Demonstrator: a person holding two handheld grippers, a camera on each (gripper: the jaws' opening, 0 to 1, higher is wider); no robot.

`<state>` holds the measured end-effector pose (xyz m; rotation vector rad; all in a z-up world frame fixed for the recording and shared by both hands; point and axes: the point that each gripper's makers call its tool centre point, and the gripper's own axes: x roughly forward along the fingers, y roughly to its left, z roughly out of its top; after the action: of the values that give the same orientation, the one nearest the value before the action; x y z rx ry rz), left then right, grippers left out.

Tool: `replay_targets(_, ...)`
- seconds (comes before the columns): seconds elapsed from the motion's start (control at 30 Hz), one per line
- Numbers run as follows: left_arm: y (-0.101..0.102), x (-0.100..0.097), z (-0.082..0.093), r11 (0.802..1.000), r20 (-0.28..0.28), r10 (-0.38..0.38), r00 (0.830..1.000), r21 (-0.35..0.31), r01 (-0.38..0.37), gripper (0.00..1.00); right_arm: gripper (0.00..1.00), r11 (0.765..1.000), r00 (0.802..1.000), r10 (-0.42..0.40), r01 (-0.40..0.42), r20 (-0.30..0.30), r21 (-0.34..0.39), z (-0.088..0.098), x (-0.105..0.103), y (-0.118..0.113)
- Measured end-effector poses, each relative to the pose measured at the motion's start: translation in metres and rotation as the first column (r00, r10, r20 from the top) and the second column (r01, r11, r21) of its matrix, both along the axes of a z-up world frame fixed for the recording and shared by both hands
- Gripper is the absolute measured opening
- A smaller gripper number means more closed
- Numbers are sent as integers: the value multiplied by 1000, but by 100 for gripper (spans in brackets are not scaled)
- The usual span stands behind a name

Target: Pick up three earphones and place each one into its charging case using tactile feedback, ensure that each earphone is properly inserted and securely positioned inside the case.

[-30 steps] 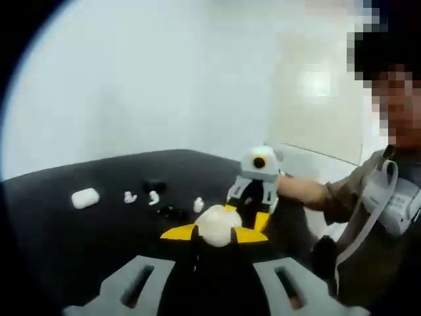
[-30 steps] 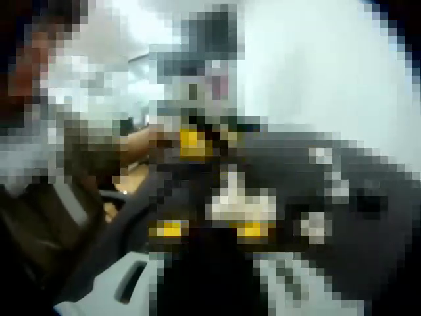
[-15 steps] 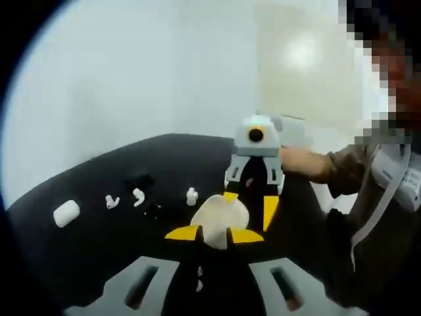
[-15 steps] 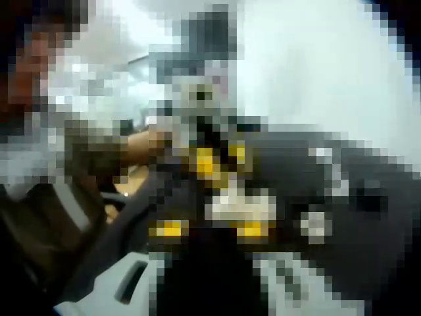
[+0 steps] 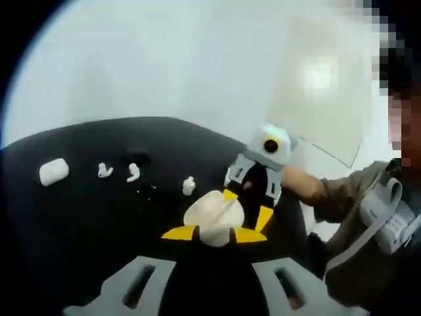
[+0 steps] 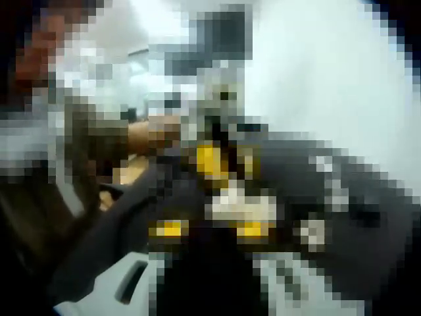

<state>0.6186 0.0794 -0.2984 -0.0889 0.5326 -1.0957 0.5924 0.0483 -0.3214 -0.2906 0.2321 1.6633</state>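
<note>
Left gripper view: camera low behind own hand-held gripper, looking forward along grey jaws across black tabletop toward pale wall. White rounded plastic charging case close ahead at yellow-tipped jaws. Right hand-held gripper just beyond case, facing back.

Right gripper view: heavily blocky; faces opposite way over same tabletop, white blob near centre. Shared: case area, dark tabletop.

from my left gripper view i count two white cases, three loose white earphones, and one black table.
</note>
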Motion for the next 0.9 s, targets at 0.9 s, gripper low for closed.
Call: replay_targets(0.9,-20,-13,-7,946,279,-207,938,300,120,10,26,993,935,-103,118,-340,24,11,12,-1)
